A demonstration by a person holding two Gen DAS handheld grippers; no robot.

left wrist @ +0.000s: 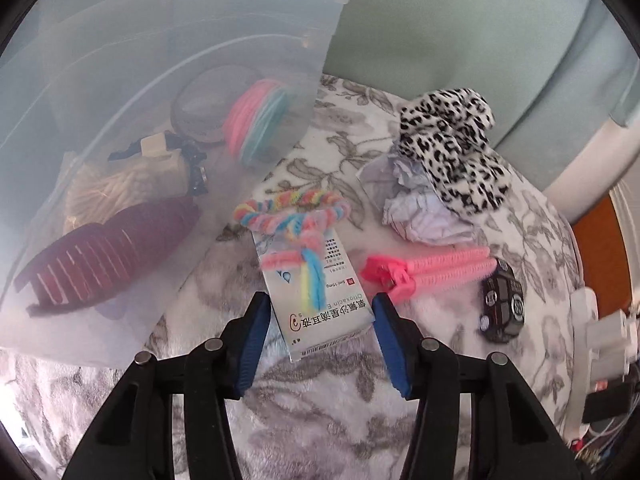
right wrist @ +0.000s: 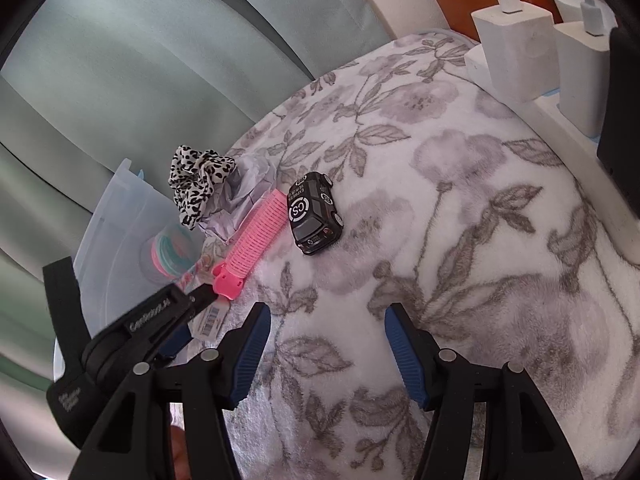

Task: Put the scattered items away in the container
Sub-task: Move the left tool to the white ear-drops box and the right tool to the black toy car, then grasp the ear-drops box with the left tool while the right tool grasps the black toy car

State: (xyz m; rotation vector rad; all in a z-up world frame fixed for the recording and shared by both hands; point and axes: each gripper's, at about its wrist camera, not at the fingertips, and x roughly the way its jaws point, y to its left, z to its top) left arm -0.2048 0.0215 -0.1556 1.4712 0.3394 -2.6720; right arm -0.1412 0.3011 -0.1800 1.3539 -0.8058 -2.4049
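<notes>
My left gripper [left wrist: 322,312] has its blue pads against both long sides of a white medicine box [left wrist: 328,322] lying on the floral blanket. A pastel fuzzy ring [left wrist: 292,208] lies across the box's far end. The clear plastic container [left wrist: 120,80] stands just to the left. Right of the box lie a pink roller clip [left wrist: 432,270], a black toy car [left wrist: 502,300], crumpled paper [left wrist: 420,212] and a leopard scrunchie [left wrist: 452,140]. My right gripper [right wrist: 328,316] hangs open over bare blanket, with the toy car [right wrist: 314,212] ahead of it and the roller clip [right wrist: 260,224] to its left.
Inside the container lie a maroon claw clip [left wrist: 104,256], a pink and teal spool [left wrist: 260,120] and other small items. White chargers [right wrist: 516,52] on a power strip line the blanket's right edge. Pale green upholstery [right wrist: 140,60] rises behind.
</notes>
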